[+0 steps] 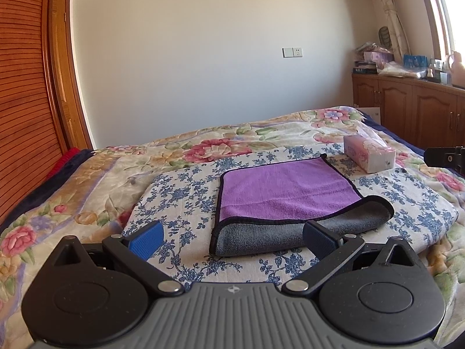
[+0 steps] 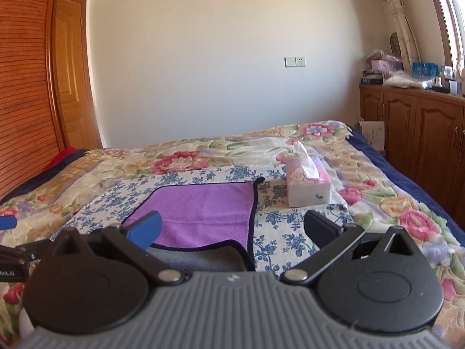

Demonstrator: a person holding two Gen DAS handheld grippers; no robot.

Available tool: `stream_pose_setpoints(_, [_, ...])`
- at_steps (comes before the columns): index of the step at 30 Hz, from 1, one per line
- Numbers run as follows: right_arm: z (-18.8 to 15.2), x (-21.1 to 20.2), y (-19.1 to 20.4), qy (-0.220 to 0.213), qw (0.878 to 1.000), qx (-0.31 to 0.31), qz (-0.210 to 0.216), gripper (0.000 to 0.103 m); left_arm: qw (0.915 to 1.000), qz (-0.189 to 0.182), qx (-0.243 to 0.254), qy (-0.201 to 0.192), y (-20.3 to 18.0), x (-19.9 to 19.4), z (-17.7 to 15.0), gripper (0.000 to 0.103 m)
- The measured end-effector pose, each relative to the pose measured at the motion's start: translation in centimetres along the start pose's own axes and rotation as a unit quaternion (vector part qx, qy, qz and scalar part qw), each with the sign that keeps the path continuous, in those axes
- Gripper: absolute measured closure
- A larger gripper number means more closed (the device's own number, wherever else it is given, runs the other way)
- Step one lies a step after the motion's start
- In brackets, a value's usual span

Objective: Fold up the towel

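Note:
A purple towel (image 1: 284, 192) with a grey underside and dark trim lies on a blue-flowered cloth (image 1: 180, 197) on the bed. Its near edge is folded over, grey side up. My left gripper (image 1: 232, 240) is open and empty, just short of the towel's near left corner. In the right wrist view the towel (image 2: 203, 212) lies ahead and left. My right gripper (image 2: 232, 229) is open and empty above the towel's near right corner. Part of the left gripper shows at the left edge of that view.
A tissue box (image 1: 369, 152) stands on the cloth beyond the towel's right side; it also shows in the right wrist view (image 2: 308, 186). A floral blanket (image 1: 87, 192) covers the bed. Wooden cabinets (image 2: 421, 133) stand right, a wooden door (image 2: 72, 87) left.

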State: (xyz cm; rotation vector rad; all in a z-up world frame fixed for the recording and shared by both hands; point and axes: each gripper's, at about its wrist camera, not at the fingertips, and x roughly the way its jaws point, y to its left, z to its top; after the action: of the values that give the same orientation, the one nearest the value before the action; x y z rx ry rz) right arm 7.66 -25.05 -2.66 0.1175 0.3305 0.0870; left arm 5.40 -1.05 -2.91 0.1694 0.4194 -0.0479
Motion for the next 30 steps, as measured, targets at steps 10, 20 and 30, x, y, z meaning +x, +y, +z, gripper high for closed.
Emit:
stream_pose_setpoints(10, [-0.1, 1.3, 0.0, 0.018, 1.0, -0.003, 0.0, 0.0, 1.0, -0.003, 0.004, 0.005, -0.1, 1.8, 0.3, 0.0])
stream_pose_setpoints(20, [-0.3, 3.2, 1.0, 0.039, 0.999, -0.038, 0.005, 0.0, 0.9999, -0.006, -0.001, 0.01, 0.4, 4.1, 0.7, 0.0])
stream_pose_setpoints(30, [-0.7, 5.4, 1.5, 0.061, 0.996, -0.061, 0.011, 0.0, 0.9996, -0.013, -0.009, 0.025, 1.1, 6.8, 0.7, 0.0])
